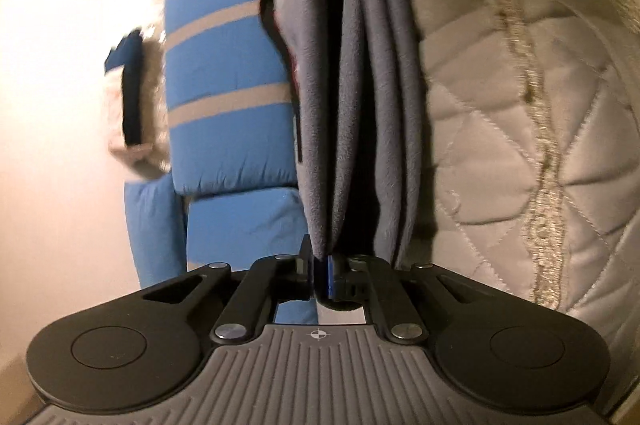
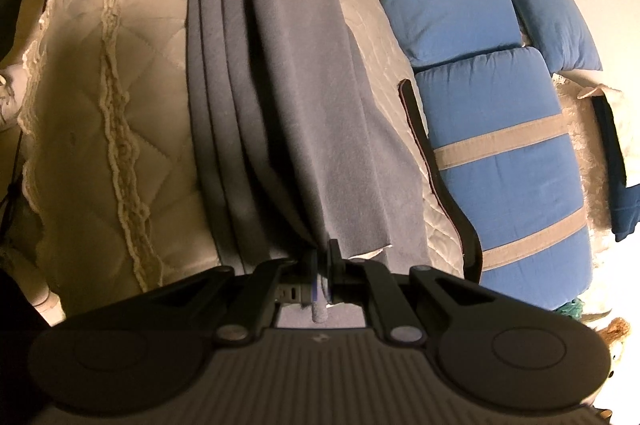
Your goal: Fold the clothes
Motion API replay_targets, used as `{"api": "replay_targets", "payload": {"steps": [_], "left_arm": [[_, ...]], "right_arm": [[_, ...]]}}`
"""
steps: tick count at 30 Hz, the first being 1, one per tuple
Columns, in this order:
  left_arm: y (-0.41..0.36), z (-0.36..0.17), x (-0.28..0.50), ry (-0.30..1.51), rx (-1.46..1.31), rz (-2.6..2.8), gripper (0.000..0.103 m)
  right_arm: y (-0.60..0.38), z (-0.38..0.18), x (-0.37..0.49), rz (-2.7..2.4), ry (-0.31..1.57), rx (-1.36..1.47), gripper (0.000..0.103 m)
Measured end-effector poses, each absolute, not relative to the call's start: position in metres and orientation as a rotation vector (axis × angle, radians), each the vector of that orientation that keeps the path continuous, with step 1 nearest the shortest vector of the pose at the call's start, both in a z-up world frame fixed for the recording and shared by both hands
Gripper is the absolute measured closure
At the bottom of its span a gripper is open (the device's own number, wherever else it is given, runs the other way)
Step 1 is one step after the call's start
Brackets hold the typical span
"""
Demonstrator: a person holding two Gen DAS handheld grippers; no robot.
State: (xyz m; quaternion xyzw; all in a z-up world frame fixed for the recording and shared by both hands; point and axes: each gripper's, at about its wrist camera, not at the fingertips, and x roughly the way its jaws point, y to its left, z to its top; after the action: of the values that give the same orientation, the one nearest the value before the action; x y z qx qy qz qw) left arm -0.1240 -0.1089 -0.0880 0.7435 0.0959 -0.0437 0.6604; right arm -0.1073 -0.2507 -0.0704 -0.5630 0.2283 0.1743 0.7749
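While both tongs are clamped on the grey fleece garment point(image 2: 304, 97), the left gripper point(image 1: 320, 271) pinching one gathered end and the right gripper point(image 2: 322, 279) the other, the cloth hangs stretched between them in long pleats over the quilted cream bedspread point(image 2: 112, 65). It looks soft, light and limp, likely to sag, so hems and corners seem the best holds. Only the right view shows its dark-trimmed edge point(image 2: 424, 141) beside the blue striped cushions point(image 2: 500, 129); the left shows mostly deep folds.
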Motion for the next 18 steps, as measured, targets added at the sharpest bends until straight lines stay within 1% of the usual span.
{"api": "replay_targets", "payload": {"steps": [7, 12, 13, 14, 15, 16, 17, 18], "left_arm": [[-0.103, -0.064, -0.115, 0.416, 1.471, -0.119, 0.097], [-0.102, -0.075, -0.121, 0.432, 1.513, -0.165, 0.093], [-0.101, -0.079, -0.124, 0.436, 1.528, -0.172, 0.089], [-0.101, -0.081, -0.125, 0.434, 1.539, -0.171, 0.085], [-0.100, -0.082, -0.126, 0.421, 1.550, -0.166, 0.077], [-0.100, -0.082, -0.128, 0.407, 1.561, -0.160, 0.069], [-0.099, -0.081, -0.128, 0.397, 1.561, -0.159, 0.066], [-0.098, -0.080, -0.127, 0.389, 1.559, -0.158, 0.058]], "right_arm": [[-0.237, -0.071, -0.109, 0.402, 0.460, -1.233, 0.099], [-0.237, -0.069, -0.106, 0.434, 0.516, -1.239, 0.098], [-0.238, -0.068, -0.106, 0.441, 0.537, -1.233, 0.096], [-0.239, -0.066, -0.105, 0.436, 0.552, -1.223, 0.087], [-0.241, -0.065, -0.104, 0.428, 0.569, -1.209, 0.078], [-0.243, -0.061, -0.104, 0.427, 0.587, -1.186, 0.073], [-0.246, -0.056, -0.103, 0.430, 0.604, -1.149, 0.070], [-0.249, -0.050, -0.101, 0.433, 0.620, -1.107, 0.062]]}}
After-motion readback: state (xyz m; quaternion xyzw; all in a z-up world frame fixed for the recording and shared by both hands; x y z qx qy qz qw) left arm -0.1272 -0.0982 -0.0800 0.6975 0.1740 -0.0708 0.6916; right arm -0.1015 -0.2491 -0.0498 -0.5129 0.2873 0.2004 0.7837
